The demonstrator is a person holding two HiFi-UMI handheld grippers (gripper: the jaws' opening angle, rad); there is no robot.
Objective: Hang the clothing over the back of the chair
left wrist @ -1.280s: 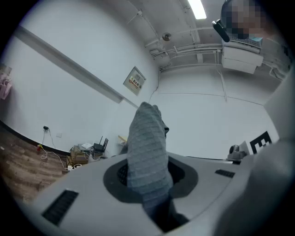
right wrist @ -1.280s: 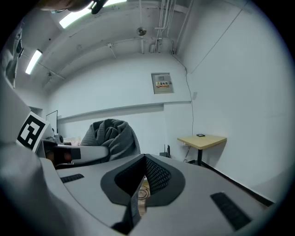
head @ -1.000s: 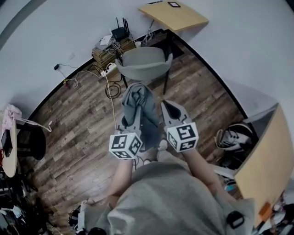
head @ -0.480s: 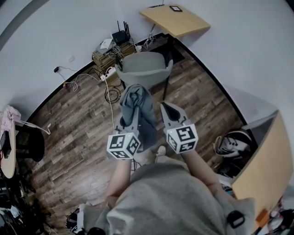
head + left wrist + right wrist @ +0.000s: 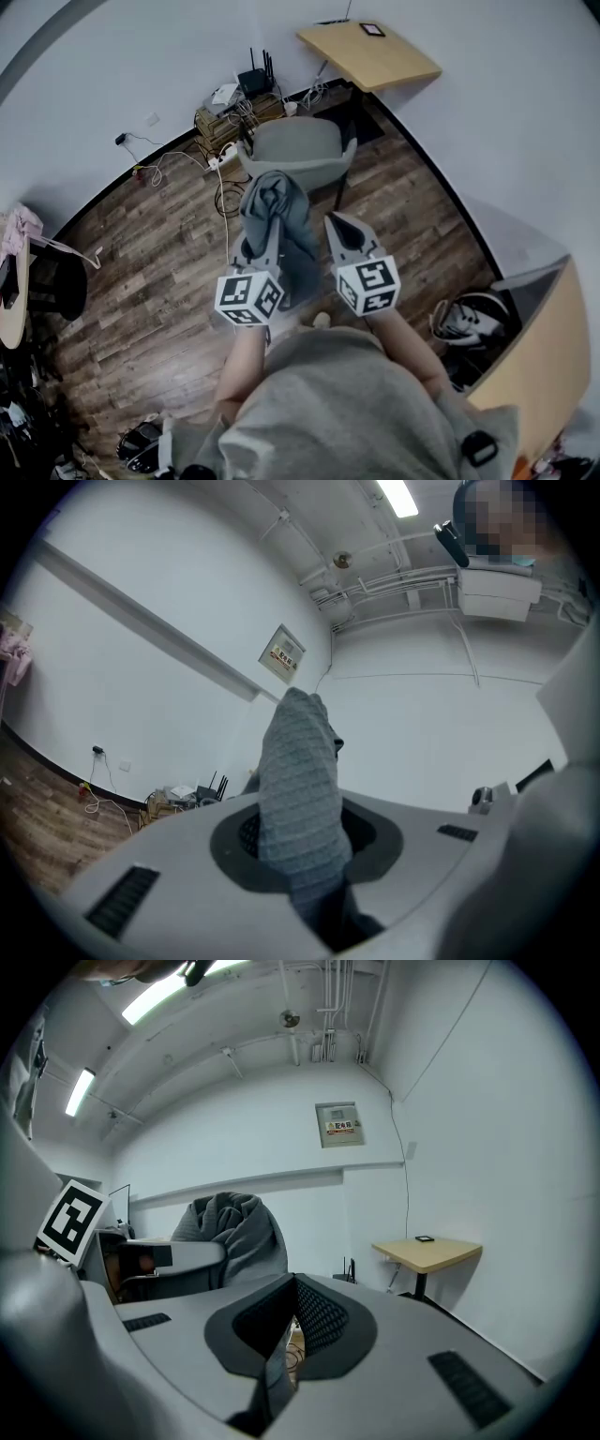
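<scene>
Floorboards (image 5: 141, 253) below outstretched left tool (image 5: 269, 231), clothing (image 5: 281, 202)

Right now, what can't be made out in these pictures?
Clothing: garment type; bunched, partly behind left gripper, head view.
Chair: front edge covered by the clothing, head view.
Wall sign: print too small, right gripper view.
Dark item on wooden table: too small to identify, head view.

White painted walls (image 5: 112, 56) all round; dark wood-plank floor (image 5: 141, 253). Light wooden tabletop (image 5: 370, 54) against far wall. Black router with antennas (image 5: 255, 80) and tangled cables (image 5: 225, 183) at the skirting. Fluorescent tube lights (image 5: 159, 996) on ceiling, lit.
</scene>
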